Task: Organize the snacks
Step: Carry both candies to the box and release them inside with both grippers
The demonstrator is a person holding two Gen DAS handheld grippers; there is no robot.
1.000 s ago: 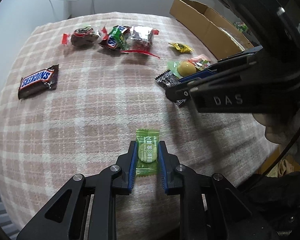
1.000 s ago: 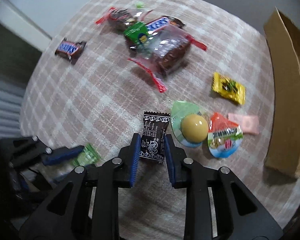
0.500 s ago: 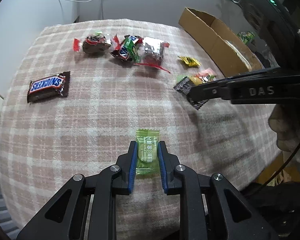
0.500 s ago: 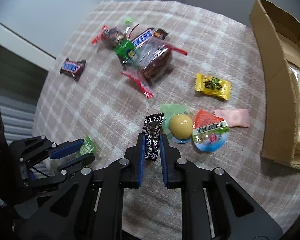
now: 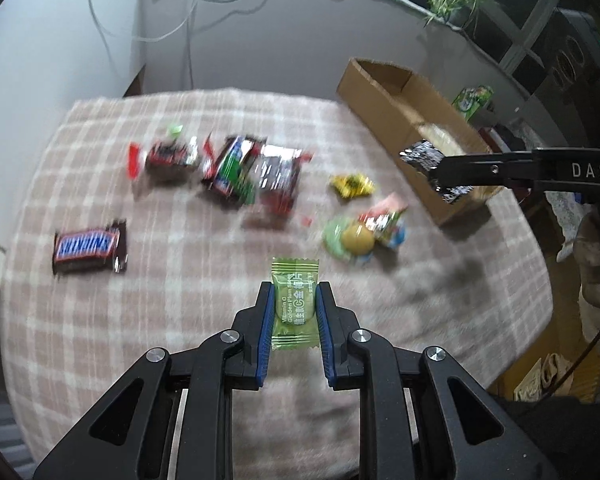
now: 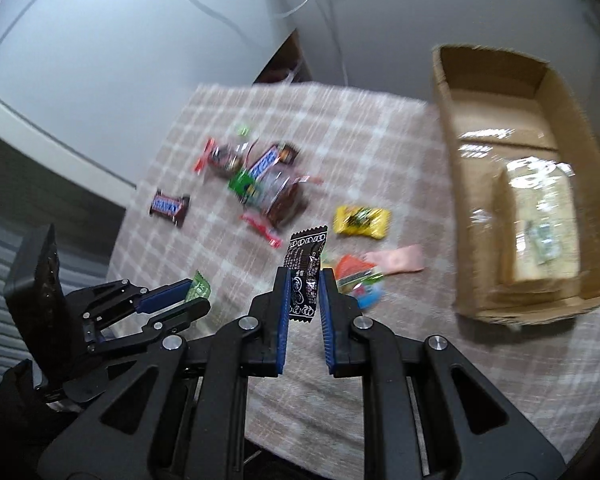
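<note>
My left gripper is shut on a green plum candy and holds it above the checked tablecloth. My right gripper is shut on a black candy packet, lifted off the table; in the left wrist view the packet hangs in front of the cardboard box. The box stands at the right and holds a clear-wrapped pack. The left gripper also shows low on the left in the right wrist view.
On the cloth lie a Snickers bar, a pile of wrapped snacks, a yellow candy, a jelly cup with a yellow ball, and a pink candy. The table edge drops off at the right.
Both grippers have risen away from the table with their candies. The right gripper has carried the black packet right, toward the cardboard box.
</note>
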